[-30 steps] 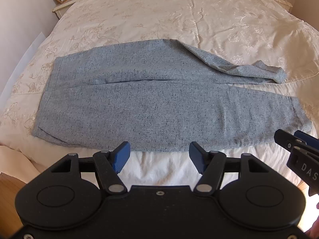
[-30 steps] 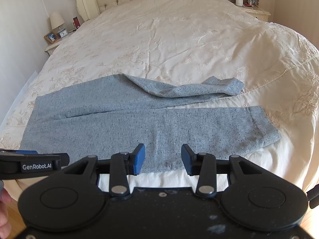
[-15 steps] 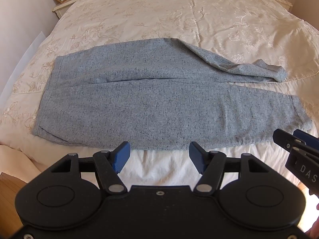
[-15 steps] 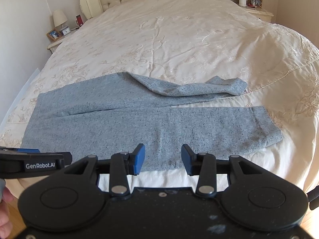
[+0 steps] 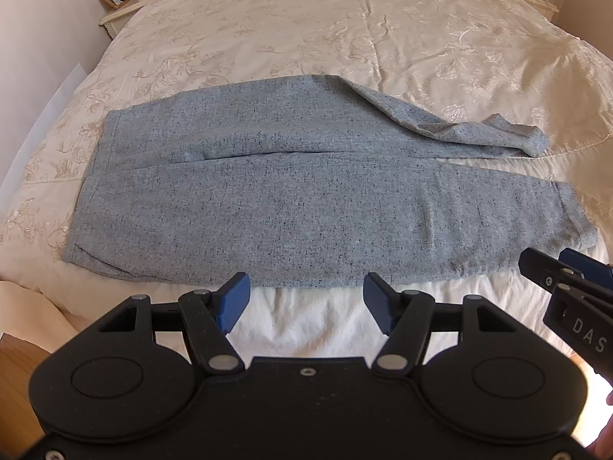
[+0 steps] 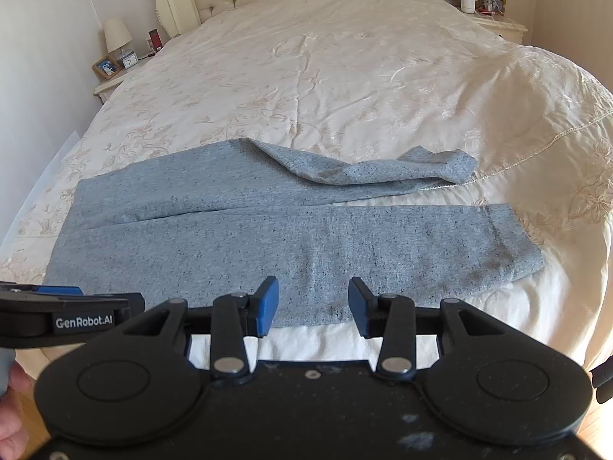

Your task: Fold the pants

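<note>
On bed (image 6: 345,76), pants (image 6: 268,237) flat, unfolded, far leg rumpled toward 2 o'clock; left gripper (image 5: 306,301), right gripper (image 6: 312,304) jaws apart, empty; folding not begun.

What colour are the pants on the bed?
The pants are speckled grey-blue; best seen in the left wrist view.

Your left gripper (image 5: 306,303) and right gripper (image 6: 311,303): matte black housings, round side discs, silver pivot screws, ribbed blue pads (image 5: 231,303). White "GenRobot.AI" lettering on the left's side, "DAS" on the right's.
</note>
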Available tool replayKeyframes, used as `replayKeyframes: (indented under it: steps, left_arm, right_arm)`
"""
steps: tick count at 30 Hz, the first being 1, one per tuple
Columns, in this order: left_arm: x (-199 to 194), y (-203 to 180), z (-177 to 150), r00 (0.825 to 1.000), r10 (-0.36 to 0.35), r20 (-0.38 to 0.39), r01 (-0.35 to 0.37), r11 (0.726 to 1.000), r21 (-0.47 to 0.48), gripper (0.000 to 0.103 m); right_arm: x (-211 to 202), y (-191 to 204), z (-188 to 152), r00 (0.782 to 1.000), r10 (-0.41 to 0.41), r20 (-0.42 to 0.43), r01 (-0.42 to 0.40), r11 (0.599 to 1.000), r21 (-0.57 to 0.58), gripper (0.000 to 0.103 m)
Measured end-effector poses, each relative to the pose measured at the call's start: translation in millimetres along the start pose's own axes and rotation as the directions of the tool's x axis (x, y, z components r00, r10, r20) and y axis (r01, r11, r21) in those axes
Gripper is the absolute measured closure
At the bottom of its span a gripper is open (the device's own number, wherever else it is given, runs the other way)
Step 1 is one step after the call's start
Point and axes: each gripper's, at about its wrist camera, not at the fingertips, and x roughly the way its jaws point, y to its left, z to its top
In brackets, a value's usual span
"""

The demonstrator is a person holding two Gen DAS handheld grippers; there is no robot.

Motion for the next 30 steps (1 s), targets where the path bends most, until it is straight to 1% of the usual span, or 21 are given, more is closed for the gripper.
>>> replayKeyframes:
  steps: [20, 30]
  left_arm:
    - [-2.2, 1.4, -3.2, 1.000, 0.000, -0.002, 0.000, 1.000, 0.010, 0.036]
    - [-2.1, 0.6, -4.5, 1.000, 0.000, 0.002, 0.000, 1.000, 0.014, 0.036]
  right_arm:
    - [0.9, 0.8, -0.7, 1.000, -0.004, -0.012, 0.003, 1.000, -0.015, 0.060]
    - [3.0, -2.2, -0.7, 1.000, -0.004, -0.025, 0.004, 1.000, -0.004, 0.060]
